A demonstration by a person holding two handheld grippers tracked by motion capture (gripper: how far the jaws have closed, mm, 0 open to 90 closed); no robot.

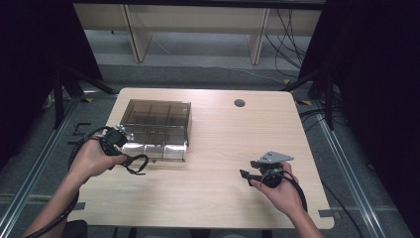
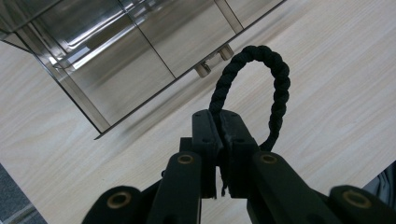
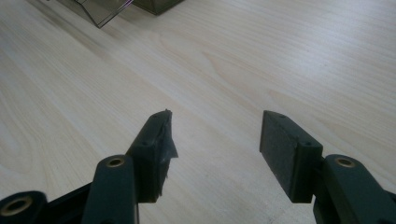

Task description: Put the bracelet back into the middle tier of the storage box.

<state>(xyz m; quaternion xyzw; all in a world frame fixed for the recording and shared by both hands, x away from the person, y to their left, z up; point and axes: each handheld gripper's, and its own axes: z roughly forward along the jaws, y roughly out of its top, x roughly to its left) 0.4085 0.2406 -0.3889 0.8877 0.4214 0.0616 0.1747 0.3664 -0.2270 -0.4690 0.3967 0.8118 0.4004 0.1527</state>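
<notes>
A black twisted rope loop (image 2: 275, 93) is pinched at its base between the jaws of my left gripper (image 2: 219, 121), which is shut on it. From above, the loop (image 1: 137, 163) hangs just over the table in front of a smoky transparent compartment box (image 1: 157, 118), with the left gripper (image 1: 125, 158) at the box's front left corner. The box's clear front panel (image 2: 116, 60) lies close ahead of the loop; whether the rope touches it I cannot tell. My right gripper (image 1: 246, 174) hovers over the table's right part, open, with nothing between its jaws (image 3: 215, 135).
The light wooden table (image 1: 223, 134) has a round cable hole (image 1: 239, 103) at the back. Two small metal pegs (image 2: 215, 60) stick out under the box's panel. A corner of the box (image 3: 107, 11) shows far ahead of the right gripper. Wooden furniture legs and cables stand behind the table.
</notes>
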